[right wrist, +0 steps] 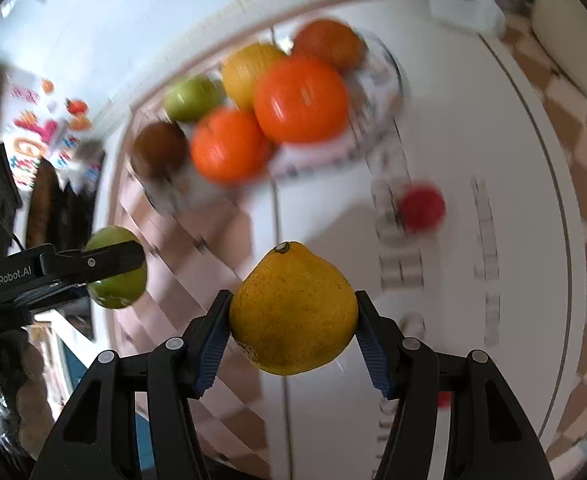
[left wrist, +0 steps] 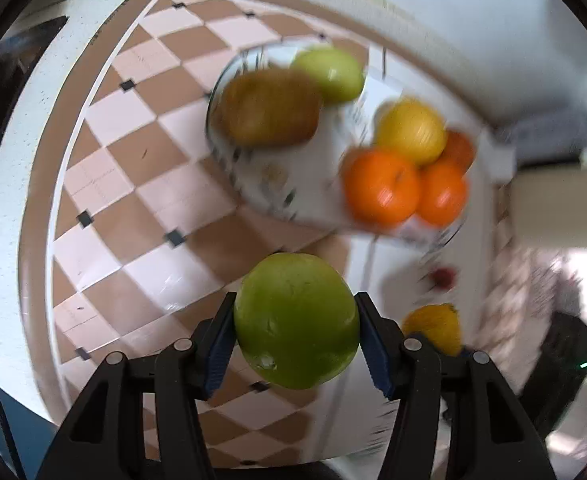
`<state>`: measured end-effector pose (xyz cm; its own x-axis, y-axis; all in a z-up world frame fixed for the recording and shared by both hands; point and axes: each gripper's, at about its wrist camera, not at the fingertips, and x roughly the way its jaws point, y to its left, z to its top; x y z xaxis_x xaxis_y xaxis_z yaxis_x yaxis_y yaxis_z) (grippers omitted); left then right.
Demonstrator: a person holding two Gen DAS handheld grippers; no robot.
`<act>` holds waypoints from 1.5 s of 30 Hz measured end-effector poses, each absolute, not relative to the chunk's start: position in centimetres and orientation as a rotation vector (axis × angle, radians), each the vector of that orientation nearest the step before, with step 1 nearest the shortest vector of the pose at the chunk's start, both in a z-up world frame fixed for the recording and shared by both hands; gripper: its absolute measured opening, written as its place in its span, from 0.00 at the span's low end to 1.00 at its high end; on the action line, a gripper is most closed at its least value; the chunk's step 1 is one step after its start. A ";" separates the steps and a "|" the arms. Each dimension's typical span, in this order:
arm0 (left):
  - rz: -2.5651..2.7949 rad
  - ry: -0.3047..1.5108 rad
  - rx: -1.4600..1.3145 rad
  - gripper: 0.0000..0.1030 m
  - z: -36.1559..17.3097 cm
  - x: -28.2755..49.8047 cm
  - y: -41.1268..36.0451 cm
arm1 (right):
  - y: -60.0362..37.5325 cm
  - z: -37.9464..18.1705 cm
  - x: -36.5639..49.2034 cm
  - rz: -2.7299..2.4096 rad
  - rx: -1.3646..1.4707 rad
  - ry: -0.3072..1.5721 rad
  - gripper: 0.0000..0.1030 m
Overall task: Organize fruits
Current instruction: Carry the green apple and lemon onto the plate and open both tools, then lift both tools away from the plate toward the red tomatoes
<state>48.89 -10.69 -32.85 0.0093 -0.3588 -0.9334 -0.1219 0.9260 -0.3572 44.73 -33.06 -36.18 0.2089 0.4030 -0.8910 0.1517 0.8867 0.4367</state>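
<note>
My left gripper is shut on a green apple and holds it above the table. My right gripper is shut on a yellow lemon-like fruit, which also shows in the left wrist view. The left gripper with its apple shows at the left of the right wrist view. Ahead, a glass bowl holds oranges, a yellow fruit, a green apple and a brown kiwi-like fruit. The same bowl is blurred in the right wrist view.
A small red fruit lies on the white part of the table, also in the left wrist view. A checkered brown and pink cloth covers the table. A colourful box stands at the far left.
</note>
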 end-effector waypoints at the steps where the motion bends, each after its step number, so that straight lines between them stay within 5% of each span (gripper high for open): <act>1: -0.194 1.564 -0.433 0.53 -32.9 49.5 -10.2 | -33.2 -35.7 45.6 0.196 0.498 1.354 0.60; 10: -0.111 1.535 -0.765 0.53 -34.3 54.0 -7.0 | -30.2 -32.2 56.5 0.354 0.466 1.320 0.60; 22: -0.011 1.539 -0.883 0.53 -37.5 54.3 -6.7 | -26.6 -36.2 64.0 0.432 0.492 1.523 0.65; 27: -0.012 1.506 -0.827 0.61 -36.5 54.8 -6.3 | -26.8 -35.6 64.1 0.439 0.502 1.506 0.76; 31: -0.037 1.488 -0.761 0.82 -35.3 55.2 -6.3 | -27.4 -34.4 63.9 0.402 0.466 1.477 0.76; 35: -0.031 1.481 -0.612 0.84 -34.1 55.0 -6.2 | -28.4 -32.8 63.0 0.297 0.362 1.427 0.86; 45: 0.001 1.438 -0.112 0.85 -33.2 52.9 -7.3 | -31.1 -32.3 57.5 0.083 0.205 1.374 0.87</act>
